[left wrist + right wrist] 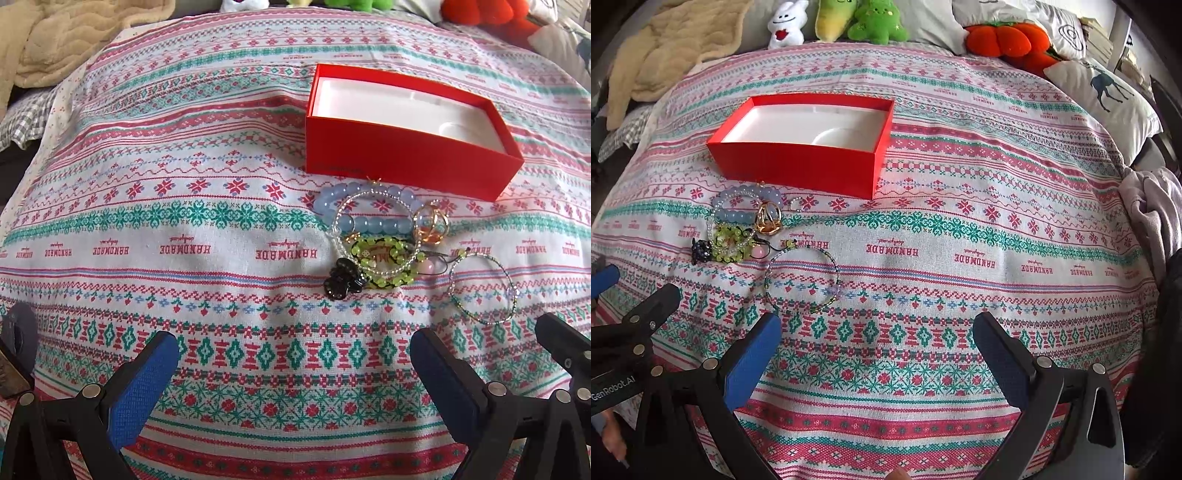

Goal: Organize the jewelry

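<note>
An open red box (406,162) with an empty white inside sits on the patterned cloth; it also shows in the right wrist view (798,166). In front of it lies a pile of jewelry: a pale blue bead bracelet (365,221) (738,214), a gold ring piece (430,225) (768,219), a green bead bracelet (384,258) (729,243), a black piece (340,280) (701,251) and a thin beaded bangle (482,290) (803,282). My left gripper (295,354) is open and empty, short of the pile. My right gripper (877,336) is open and empty, near the bangle.
The cloth (960,258) covers a bed. Plush toys (864,20) and an orange plush (1008,37) line the far edge. A deer pillow (1108,103) and a grey blanket (1152,210) lie at the right, a beige blanket (55,37) at the far left.
</note>
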The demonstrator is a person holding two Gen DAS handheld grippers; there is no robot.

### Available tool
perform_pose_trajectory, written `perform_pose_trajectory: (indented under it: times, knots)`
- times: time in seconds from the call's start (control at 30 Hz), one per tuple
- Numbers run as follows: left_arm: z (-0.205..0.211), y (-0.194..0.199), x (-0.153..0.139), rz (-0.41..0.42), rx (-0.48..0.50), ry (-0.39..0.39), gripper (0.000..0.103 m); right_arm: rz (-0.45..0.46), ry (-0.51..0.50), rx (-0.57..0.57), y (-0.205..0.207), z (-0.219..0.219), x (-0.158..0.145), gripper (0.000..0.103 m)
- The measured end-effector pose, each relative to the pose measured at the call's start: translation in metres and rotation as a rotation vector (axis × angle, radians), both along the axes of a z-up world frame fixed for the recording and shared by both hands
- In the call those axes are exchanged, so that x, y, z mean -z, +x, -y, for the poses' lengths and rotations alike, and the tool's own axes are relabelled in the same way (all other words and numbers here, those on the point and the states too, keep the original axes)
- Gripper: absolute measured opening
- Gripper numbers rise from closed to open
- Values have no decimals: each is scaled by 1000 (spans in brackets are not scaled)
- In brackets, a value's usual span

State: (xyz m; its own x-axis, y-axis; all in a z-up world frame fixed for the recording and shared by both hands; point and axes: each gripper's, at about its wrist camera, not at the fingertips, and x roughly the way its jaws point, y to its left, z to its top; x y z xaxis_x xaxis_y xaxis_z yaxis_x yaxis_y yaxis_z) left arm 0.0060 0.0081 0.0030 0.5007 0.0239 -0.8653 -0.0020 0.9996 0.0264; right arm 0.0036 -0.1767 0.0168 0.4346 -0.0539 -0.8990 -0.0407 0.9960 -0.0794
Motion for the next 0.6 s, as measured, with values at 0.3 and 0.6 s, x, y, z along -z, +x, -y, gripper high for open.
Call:
perform_pose_trajectory:
  times: [0.3, 0.6]
  knots:
    - [-1, 2, -4, -11, 10, -28, 103, 4, 0, -2, 0, 1, -2, 103]
    - [-6, 16, -19, -20, 73, -19, 103, -8, 67, -11, 11, 9, -8, 103]
